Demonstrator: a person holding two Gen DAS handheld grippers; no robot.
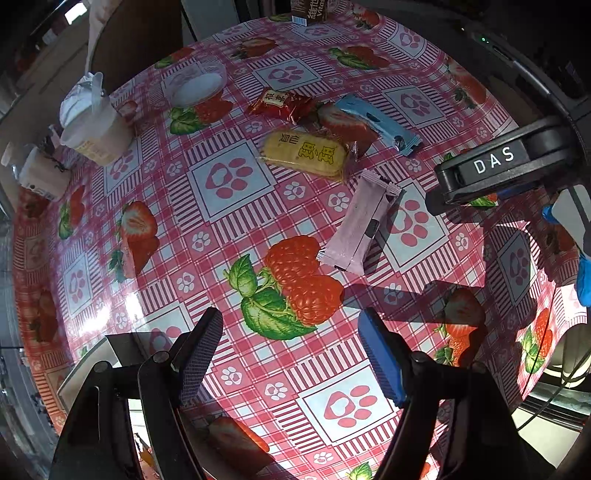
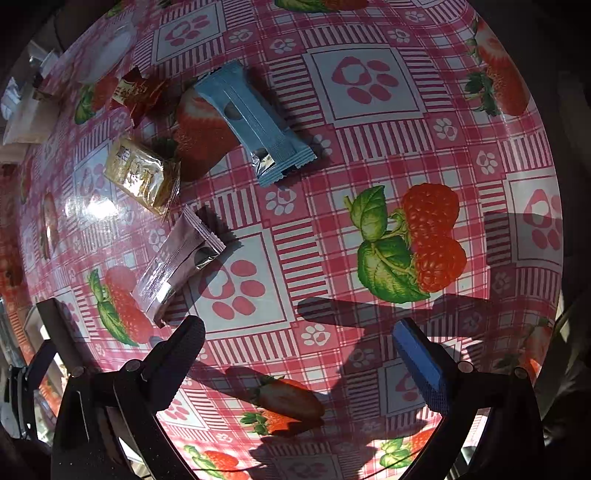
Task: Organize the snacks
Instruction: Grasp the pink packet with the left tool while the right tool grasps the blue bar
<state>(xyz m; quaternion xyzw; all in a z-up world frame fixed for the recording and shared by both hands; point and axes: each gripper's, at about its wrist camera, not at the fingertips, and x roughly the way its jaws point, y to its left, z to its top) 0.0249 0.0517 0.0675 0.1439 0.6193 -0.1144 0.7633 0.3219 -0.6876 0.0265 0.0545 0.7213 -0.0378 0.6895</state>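
We are holding the left claw [image 1: 290, 350] spread wide over the counter [image 1: 236, 177], with nothing between its fingers, and the strawberry-and-paw-print cloth is showing through the gap. Four snacks are lying together in the middle of the counter. In the left wrist view the pink packet [image 1: 360, 225] is sitting nearest us at about one o'clock from the claw, slanting from lower left to upper right. The yellow cracker pack [image 1: 304, 155] is lying just beyond it toward twelve o'clock, close to the pink packet's far end, though we cannot tell whether they are touching. The red packet [image 1: 280, 105] is resting farther out at twelve, and the blue packet [image 1: 376, 122] is stretching away at one o'clock, near the yellow pack's right end. A clear plastic bowl [image 1: 195, 83] is sitting at eleven o'clock, a lidded cup [image 1: 92, 125] with a white spoon at ten near the counter's edge, and a dark drink carton [image 1: 308, 9] at the far edge at twelve. We are holding the right claw [image 2: 301, 349] wide open and empty as well; its body is showing at three o'clock in the left view. From the right wrist camera the pink packet [image 2: 177, 266] is lying just beyond the left fingertip [image 2: 188, 336] at eleven o'clock, with the yellow pack [image 2: 142, 173], red packet [image 2: 138, 92] and blue packet [image 2: 255, 122] fanned out past it.
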